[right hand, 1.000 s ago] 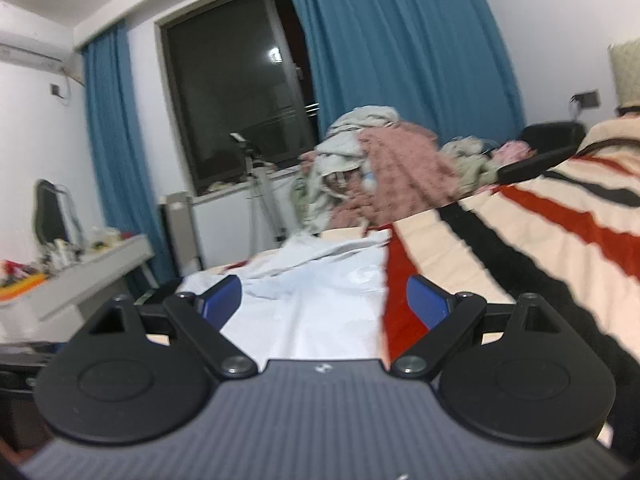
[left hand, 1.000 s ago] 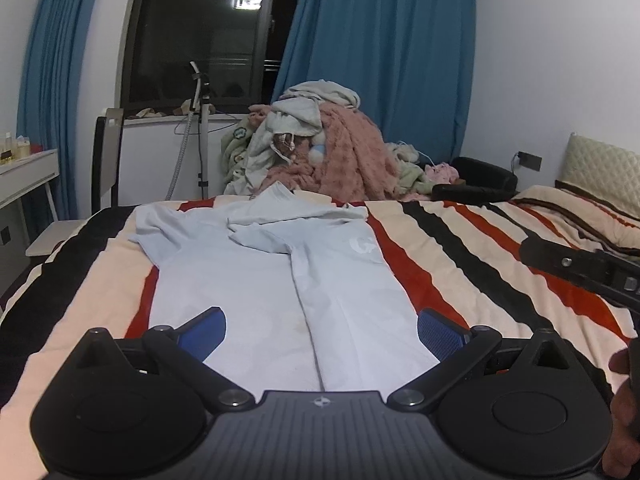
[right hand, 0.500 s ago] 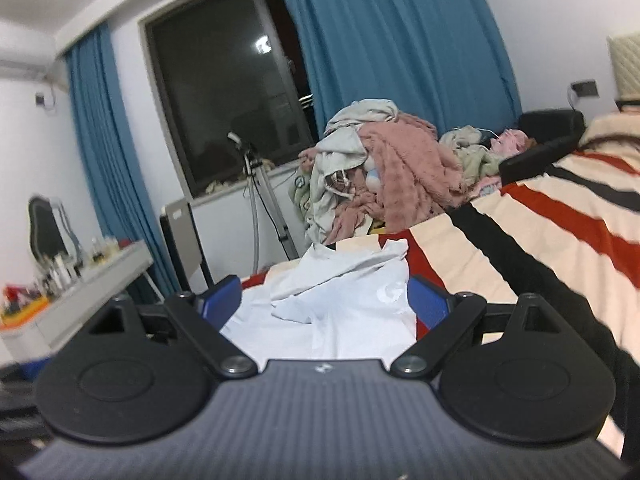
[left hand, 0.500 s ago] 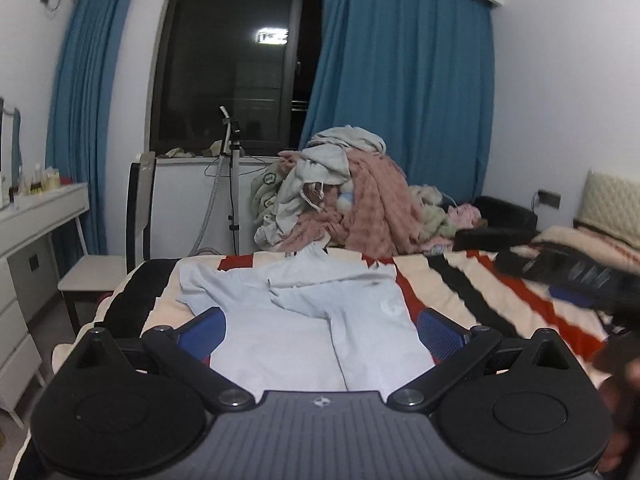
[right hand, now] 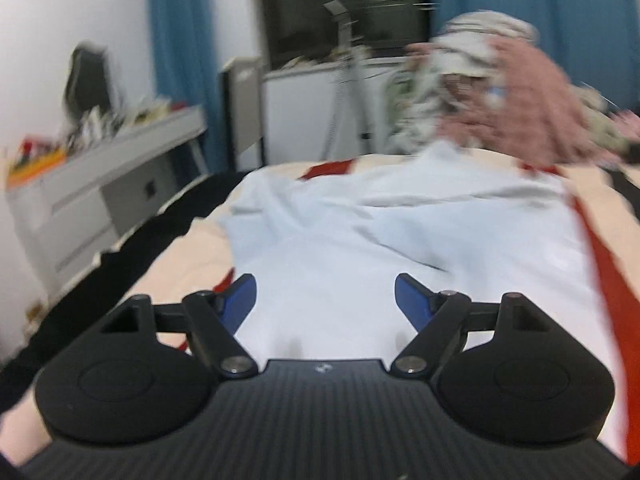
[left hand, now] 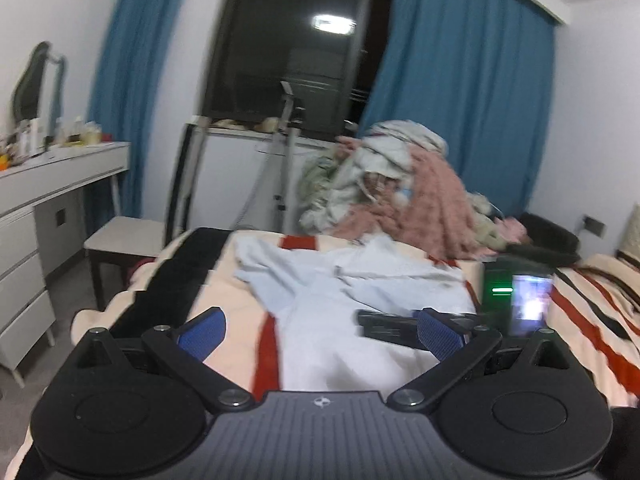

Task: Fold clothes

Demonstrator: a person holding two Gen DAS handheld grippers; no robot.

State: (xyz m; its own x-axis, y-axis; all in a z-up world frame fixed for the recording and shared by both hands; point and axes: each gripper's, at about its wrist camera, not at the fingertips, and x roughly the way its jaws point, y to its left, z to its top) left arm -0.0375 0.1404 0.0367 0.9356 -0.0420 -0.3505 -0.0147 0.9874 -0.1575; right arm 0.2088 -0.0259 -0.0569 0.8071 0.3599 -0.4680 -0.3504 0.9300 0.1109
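A pale blue garment (left hand: 320, 304) lies spread and partly folded on the striped bed cover (left hand: 248, 320). My left gripper (left hand: 318, 326) is open above the garment's near end, with nothing between its blue pads. In the right wrist view the garment (right hand: 400, 248) fills the middle. My right gripper (right hand: 325, 288) hovers low over the garment. Its jaws are closing, the pads still apart with only cloth below them. In the left wrist view the right gripper's lit screen (left hand: 528, 304) shows at the right, its black fingers reaching over the cloth.
A tall pile of mixed clothes (left hand: 400, 192) sits at the bed's far end below the window. A white dresser (left hand: 48, 208) and a stool (left hand: 120, 240) stand left of the bed. A thin stand (left hand: 284, 168) rises behind it. Blue curtains flank the window.
The right gripper has swung left and lower, now over the garment's middle, and its jaws have narrowed. The left gripper has drawn back and left; the right gripper now crosses its view.
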